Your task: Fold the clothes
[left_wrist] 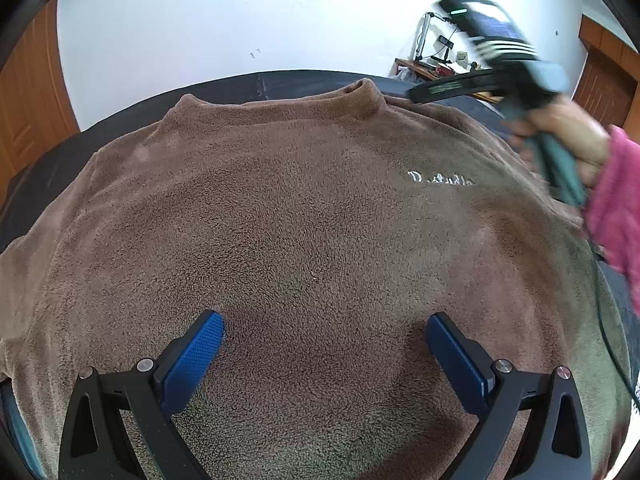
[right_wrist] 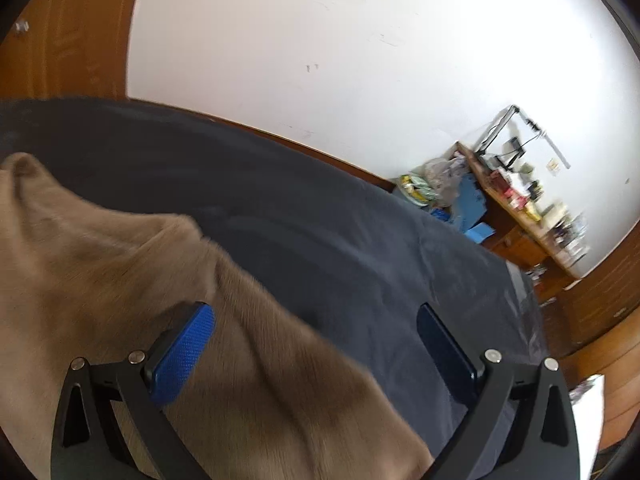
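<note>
Left wrist view: one brown fleece sweater lies flat on one dark grey bed cover, collar toward the far edge. Left gripper spread wide above it, empty. Right gripper wide, empty, over the sweater's right edge.

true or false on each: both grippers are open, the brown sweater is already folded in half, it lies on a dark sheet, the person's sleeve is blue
1. Both grippers are open. True: the left gripper and the right gripper each have their jaws spread wide, holding nothing.
2. The brown sweater is already folded in half. False: it lies spread flat, collar at the far end.
3. It lies on a dark sheet. True.
4. The person's sleeve is blue. False: it is pink.
</note>
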The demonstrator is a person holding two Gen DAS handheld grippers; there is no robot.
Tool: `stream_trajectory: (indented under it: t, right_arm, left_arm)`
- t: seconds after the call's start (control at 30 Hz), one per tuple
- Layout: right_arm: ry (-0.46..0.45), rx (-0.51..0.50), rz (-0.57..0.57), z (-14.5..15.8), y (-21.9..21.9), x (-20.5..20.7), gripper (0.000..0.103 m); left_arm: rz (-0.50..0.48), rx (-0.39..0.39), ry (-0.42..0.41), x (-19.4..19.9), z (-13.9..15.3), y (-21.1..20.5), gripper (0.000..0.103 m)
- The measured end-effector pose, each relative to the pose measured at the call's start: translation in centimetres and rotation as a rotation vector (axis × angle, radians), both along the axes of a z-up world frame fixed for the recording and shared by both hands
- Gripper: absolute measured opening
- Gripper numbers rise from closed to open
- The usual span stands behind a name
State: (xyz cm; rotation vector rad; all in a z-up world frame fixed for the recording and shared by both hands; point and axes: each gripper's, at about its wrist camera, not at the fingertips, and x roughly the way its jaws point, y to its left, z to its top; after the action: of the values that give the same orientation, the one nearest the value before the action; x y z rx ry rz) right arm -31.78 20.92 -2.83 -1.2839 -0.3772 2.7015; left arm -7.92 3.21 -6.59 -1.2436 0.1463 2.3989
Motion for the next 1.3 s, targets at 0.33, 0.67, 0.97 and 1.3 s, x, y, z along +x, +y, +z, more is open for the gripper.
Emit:
stream_trajectory:
  t: [0.33,0.67,0.97,1.3]
  right_arm:
    - [-0.084,-0.304,-0.013,-1.0,5.2,10.1,0.102]
    - [-0.091,-0.125,-0.112,-3.3,8.0,10.7,0.102]
    - [-0.016,-0.289,0.018,1.0,3.8,18.6,0.102]
    - [-0.169,-0.11,0.458,-2.1,-5.3,31.2,0.102]
  left_arm:
    - [0.002,-0.016,0.003,0.2,-0.1,0.3,0.103]
    - [-0.001,0.003,0.002,-0.1,-0.1,0.0,0.103]
    - [-0.001,0.005,0.002,0.0,-0.1,0.0,0.103]
    - [-0.004,0.008,0.0,-0.2,0.0,0.0,0.103]
